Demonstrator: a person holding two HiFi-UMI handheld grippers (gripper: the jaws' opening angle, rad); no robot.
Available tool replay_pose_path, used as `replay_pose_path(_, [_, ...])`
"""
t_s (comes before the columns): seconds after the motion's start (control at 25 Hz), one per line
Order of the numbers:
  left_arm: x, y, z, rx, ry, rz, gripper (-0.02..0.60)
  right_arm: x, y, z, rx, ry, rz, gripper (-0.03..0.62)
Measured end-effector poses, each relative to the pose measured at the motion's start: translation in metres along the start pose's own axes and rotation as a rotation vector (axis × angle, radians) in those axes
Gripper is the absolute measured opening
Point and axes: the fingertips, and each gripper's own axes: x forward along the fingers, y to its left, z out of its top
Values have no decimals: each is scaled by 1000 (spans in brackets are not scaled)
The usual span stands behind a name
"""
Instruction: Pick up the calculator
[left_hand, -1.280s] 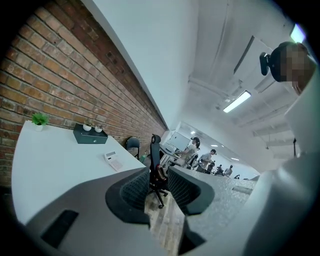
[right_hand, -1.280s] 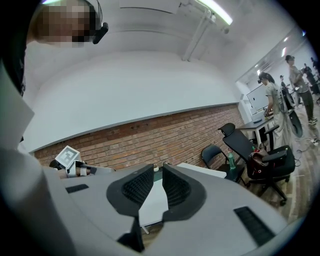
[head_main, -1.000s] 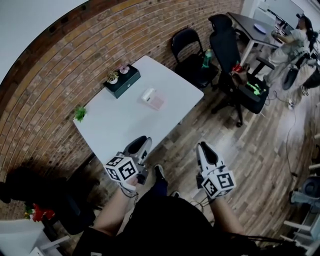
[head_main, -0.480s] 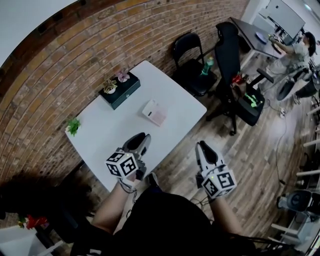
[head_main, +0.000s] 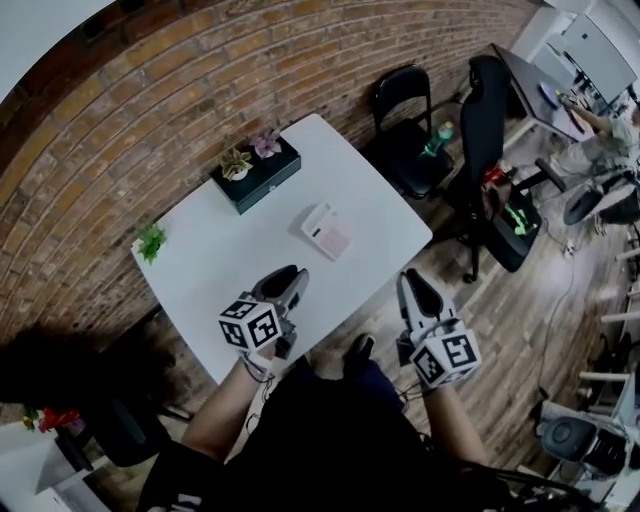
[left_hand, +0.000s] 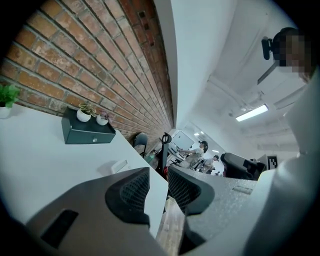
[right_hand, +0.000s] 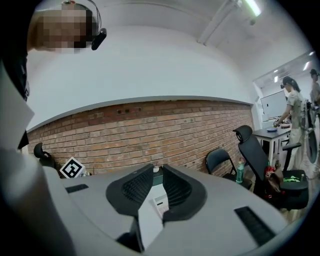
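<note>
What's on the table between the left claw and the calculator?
Nothing: in the head view, only bare white table lies between the left claw and the calculator.

Left gripper (head_main: 284, 282): aimed at 1 o'clock, jaws a little apart, empty.
Right gripper (head_main: 415, 288): aimed at 11 o'clock, jaws a little apart, empty.

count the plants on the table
3: two potted plants on the box, one green plant alone at the table's left corner.
</note>
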Motion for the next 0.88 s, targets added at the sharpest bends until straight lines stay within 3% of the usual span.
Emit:
replay_pose_path(0.2, [12, 24, 5, -20, -20, 91, 118, 52, -23, -13, 50, 37, 102, 67])
replay_pose_path(0.56, [56, 44, 26, -68, -111, 332, 133, 147, -69, 1, 104, 90, 402, 72])
replay_pose_path(0.88, [102, 65, 5, 17, 17, 458, 149, 185, -95, -4, 125, 166, 558, 67])
